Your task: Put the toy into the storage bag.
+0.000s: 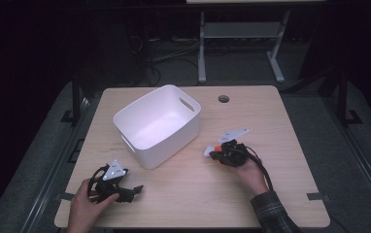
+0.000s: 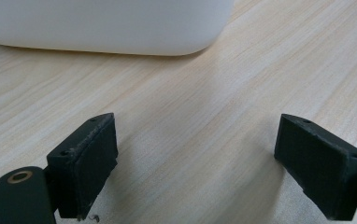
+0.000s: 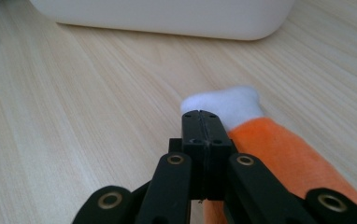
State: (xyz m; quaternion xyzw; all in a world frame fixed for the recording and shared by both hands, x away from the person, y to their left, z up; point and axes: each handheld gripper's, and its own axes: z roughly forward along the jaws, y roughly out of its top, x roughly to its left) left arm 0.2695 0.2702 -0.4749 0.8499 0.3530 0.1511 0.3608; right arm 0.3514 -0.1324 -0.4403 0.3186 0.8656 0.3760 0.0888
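Left gripper (image 1: 134,190): lies low on the near left of the table (image 1: 280,194), in a hand; jaws wide apart, nothing between them, bare wood ahead in the left gripper view
Left fingers (image 2: 88,163): black pads apart, pointed toward the bin wall
Right gripper (image 1: 214,153): near right of centre, held in the right hand (image 1: 249,172); jaws pressed together in the right gripper view, pads meeting with no gap
Right grip: whether any fabric is pinched between the closed pads cannot be told; the toy lies beside and under the jaws
Toy (image 3: 279,154): soft plush, orange body with a white end, lying on the wood at the right gripper's tip, just right of the bin
Handling, judged: light, limp, compressible; not fragile; fuzzy cover should not slip; it will sag if taken by one end
Where to grip, judged: across the orange body near its middle, jaws opened first; the white end is narrower and likely to fold
Right arm pose: forearm comes in from the bottom right, gripper low and near level, aimed left toward the bin
Bin (image 1: 125,127): white, open, empty, handle slots in its walls; stands mid-table, beyond both grippers
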